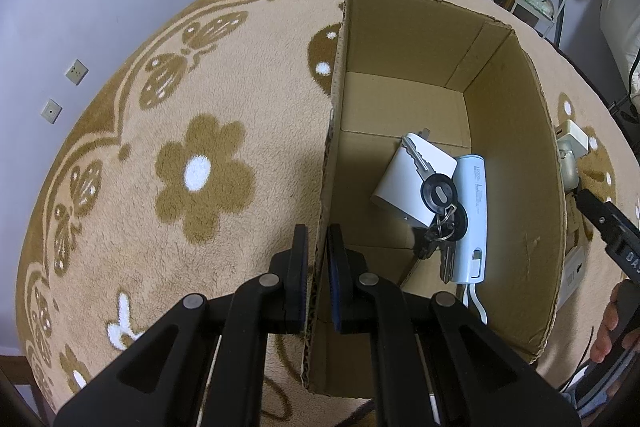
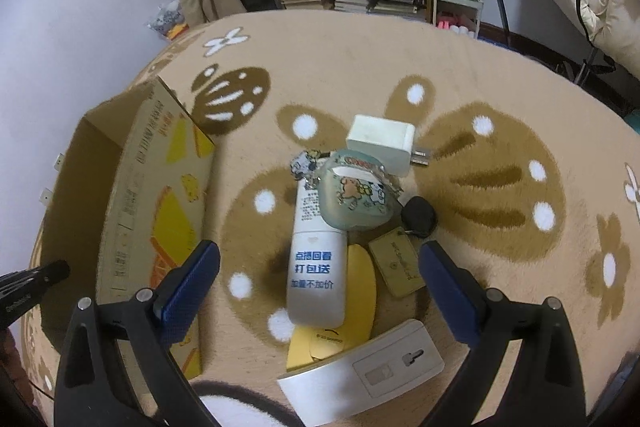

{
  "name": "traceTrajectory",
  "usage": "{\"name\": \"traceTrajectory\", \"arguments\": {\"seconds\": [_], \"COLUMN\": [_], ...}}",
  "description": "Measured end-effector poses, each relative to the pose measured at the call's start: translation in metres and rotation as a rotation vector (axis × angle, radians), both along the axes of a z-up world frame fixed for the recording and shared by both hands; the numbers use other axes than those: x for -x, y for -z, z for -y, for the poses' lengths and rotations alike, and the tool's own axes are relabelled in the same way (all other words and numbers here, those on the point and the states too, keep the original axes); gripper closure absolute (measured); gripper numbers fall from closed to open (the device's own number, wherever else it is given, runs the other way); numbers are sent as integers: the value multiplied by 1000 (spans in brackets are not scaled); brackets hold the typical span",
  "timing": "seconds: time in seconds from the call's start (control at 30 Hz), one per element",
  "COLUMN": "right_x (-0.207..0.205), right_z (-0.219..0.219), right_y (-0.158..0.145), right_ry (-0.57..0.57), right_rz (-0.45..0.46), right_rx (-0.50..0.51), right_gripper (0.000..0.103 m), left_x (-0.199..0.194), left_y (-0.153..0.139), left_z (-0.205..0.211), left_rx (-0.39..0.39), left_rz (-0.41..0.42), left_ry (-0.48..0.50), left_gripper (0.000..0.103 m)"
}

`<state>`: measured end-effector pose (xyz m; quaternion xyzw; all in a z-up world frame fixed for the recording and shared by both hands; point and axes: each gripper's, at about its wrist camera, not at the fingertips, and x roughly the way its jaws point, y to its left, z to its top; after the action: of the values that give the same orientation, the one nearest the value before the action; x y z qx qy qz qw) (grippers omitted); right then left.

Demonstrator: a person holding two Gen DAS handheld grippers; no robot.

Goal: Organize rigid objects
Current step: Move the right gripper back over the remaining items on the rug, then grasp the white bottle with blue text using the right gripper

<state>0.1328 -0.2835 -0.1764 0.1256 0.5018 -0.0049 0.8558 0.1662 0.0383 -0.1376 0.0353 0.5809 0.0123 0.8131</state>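
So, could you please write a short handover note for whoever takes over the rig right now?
Left gripper: shut on the near left wall of the cardboard box, steadying it.
Right gripper: open, empty, hovering over the pile on the blanket beside the box.
Done: a white charger, a bunch of keys and a light blue power bank lie in the box.
Left: the white tube, the earbud case, the white plug, the brass tag, the yellow card and the white adapter are still outside. The tube is centred between the open fingers, so probably next.
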Motion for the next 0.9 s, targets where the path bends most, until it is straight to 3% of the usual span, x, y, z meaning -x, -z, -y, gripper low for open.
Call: {"name": "traceTrajectory", "arguments": {"seconds": [0.4, 0.5, 0.6, 0.7, 0.9], "right_x": [-9, -11, -14, -19, -26], "right_z": [-11, -12, -12, -11, -11], "right_y": [17, 22, 28, 35, 48], "right_ry": [-22, -30, -24, -25, 23], "right_rz": [23, 17, 1, -16, -36], "right_rx": [69, 59, 27, 4, -38], "right_gripper": [0, 17, 22, 39, 39], "left_x": [0, 0, 0, 0, -1], "left_y": [0, 1, 1, 1, 1], "left_z": [0, -1, -1, -1, -2], "left_rx": [-1, 1, 3, 4, 7], "left_rz": [-2, -4, -6, -6, -10], "left_ry": [0, -1, -2, -3, -6], "left_gripper": [94, 94, 94, 94, 94]}}
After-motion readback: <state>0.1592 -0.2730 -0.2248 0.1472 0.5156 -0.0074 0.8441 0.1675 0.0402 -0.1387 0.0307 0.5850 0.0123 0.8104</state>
